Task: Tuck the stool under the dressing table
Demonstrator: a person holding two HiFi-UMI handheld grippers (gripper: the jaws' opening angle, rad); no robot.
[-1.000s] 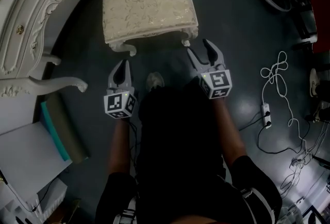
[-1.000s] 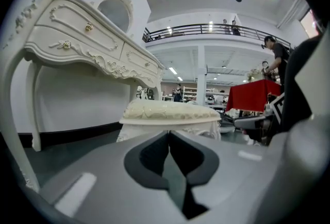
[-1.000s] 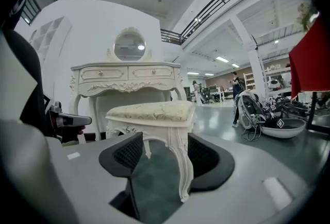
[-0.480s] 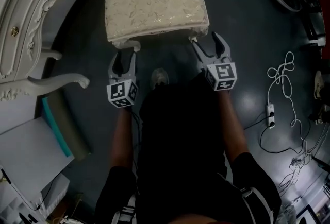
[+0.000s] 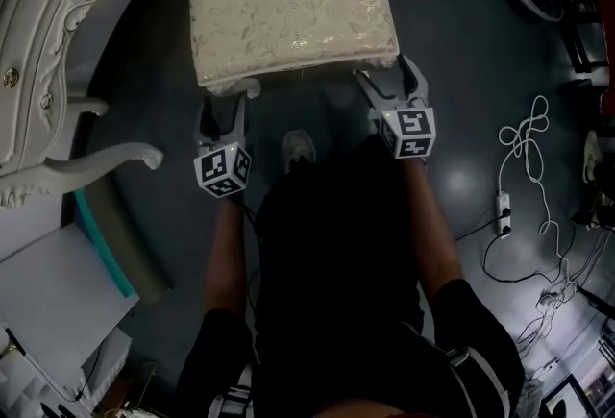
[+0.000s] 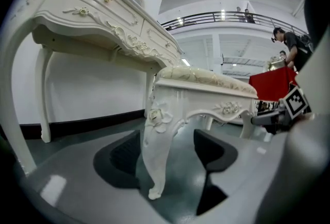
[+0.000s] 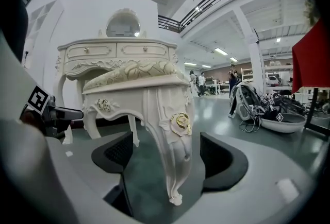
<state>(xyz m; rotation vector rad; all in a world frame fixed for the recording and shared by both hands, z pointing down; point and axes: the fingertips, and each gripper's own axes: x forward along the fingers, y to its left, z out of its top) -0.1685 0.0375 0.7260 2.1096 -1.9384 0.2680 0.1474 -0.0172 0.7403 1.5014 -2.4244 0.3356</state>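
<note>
**Both tongs released around the stool's near legs**

Nearest the head view's camera, the person's dark torso fills the lower middle of the picture. One shoe point(image 5: 298, 149) rests on the dark floor point(image 5: 461, 51) just ahead of it. Off to the right, a white cable point(image 5: 524, 142) and a power strip point(image 5: 498, 212) lie on the floor.

A little farther out, the left tongs point(image 5: 223, 109) and the right tongs point(image 5: 387, 85) reach forward side by side to the near edge of the stool point(image 5: 288, 8). The jaws of both have just been opening and now stand wide apart, gripping nothing.

In the left gripper view, the stool's near left leg point(image 6: 154, 156) stands between the dark pads, closer to the left one, and neither pad presses on it. In the right gripper view, the near right leg point(image 7: 178, 151), carved with a gold rose, stands between the pads with floor showing on both sides.

The stool has a cream patterned cushion and white carved legs, and it stands upright on the floor. It is out in the open, to the right of the ornate white dressing table point(image 5: 48, 41) at the far left, and not under it.
</note>
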